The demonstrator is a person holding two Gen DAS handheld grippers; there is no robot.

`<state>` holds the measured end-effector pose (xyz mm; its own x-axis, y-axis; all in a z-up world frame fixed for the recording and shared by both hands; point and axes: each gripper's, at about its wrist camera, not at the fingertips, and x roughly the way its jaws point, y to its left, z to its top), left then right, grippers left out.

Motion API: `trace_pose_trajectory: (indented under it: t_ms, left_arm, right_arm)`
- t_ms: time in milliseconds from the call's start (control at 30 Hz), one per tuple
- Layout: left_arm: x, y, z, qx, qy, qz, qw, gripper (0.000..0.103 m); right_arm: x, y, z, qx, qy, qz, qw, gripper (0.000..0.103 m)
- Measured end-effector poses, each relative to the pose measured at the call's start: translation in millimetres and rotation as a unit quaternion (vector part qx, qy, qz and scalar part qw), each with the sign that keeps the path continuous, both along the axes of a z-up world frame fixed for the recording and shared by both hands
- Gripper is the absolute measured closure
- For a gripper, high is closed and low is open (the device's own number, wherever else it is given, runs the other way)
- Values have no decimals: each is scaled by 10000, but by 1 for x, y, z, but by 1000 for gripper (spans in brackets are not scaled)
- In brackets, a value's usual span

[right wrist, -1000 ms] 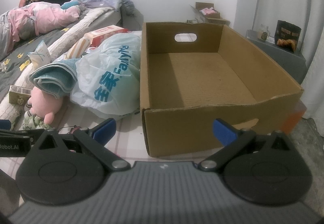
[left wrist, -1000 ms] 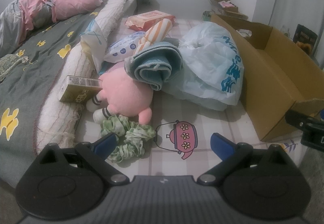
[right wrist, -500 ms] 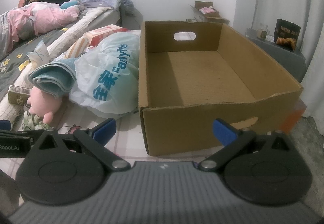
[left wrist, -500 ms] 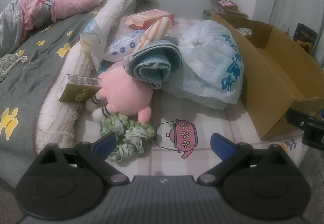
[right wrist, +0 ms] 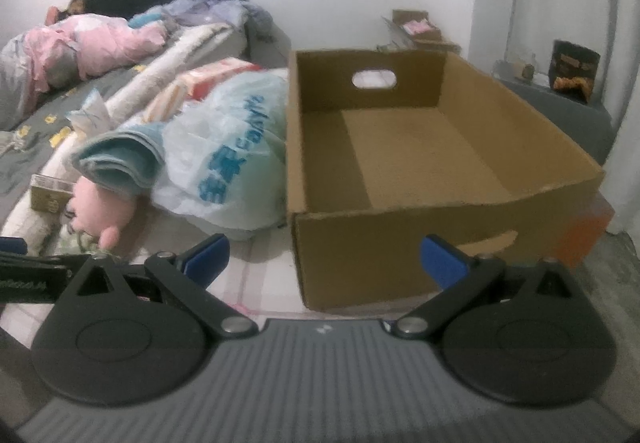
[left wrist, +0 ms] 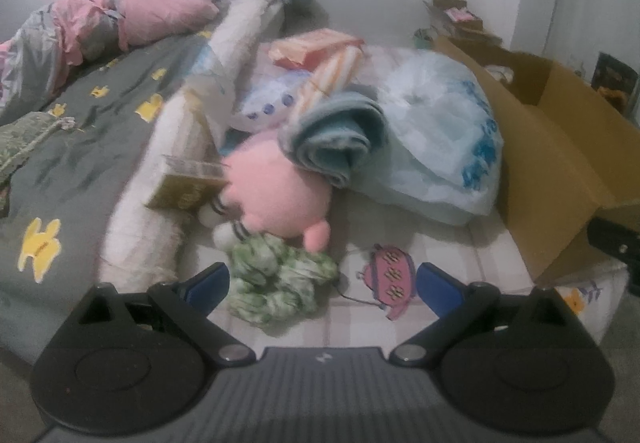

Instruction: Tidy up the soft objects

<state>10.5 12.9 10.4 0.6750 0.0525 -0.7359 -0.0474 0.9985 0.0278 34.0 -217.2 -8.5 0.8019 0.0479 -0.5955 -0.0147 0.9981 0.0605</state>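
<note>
A heap of soft things lies on the checked bed sheet (left wrist: 404, 323). A green-and-white scrunchie (left wrist: 280, 279) sits just ahead of my left gripper (left wrist: 323, 285), which is open, its left fingertip close beside the scrunchie. Behind it lie a pink plush toy (left wrist: 276, 195), a rolled teal towel (left wrist: 340, 139) and a pale plastic bag (left wrist: 440, 147) with blue print. An open cardboard box (right wrist: 440, 163) stands to the right with nothing inside. My right gripper (right wrist: 324, 263) hangs open in front of the box's near left corner.
A small yellow carton (left wrist: 184, 191) leans on a long white bolster (left wrist: 160, 203). A striped orange roll (left wrist: 332, 79) and a pink packet (left wrist: 312, 47) lie farther back. A person under pink bedding (left wrist: 100, 23) lies at the far left. A dark side table (right wrist: 560, 103) stands right of the box.
The left gripper has moved a little forward and down toward the scrunchie; the view is blurred now. The right gripper has drifted slightly. Both stayed open.
</note>
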Motion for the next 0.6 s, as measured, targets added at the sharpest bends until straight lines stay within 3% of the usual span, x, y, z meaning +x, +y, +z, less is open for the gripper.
trace_pose_trajectory:
  t_ms: [200,333,600]
  left_arm:
    - [-13,28,20,79,-645,20,9979,2]
    - [-18,48,27,174,-830,161,9963,2]
    - [-14,75,28,71,-1123,316,9931,2]
  right_arm:
    - [0,20,26,242,-542,514,9969,1]
    - [8,43,40,480,-778,1024,9905,1]
    - [50,83,38,1355,-368,1720,9750,1]
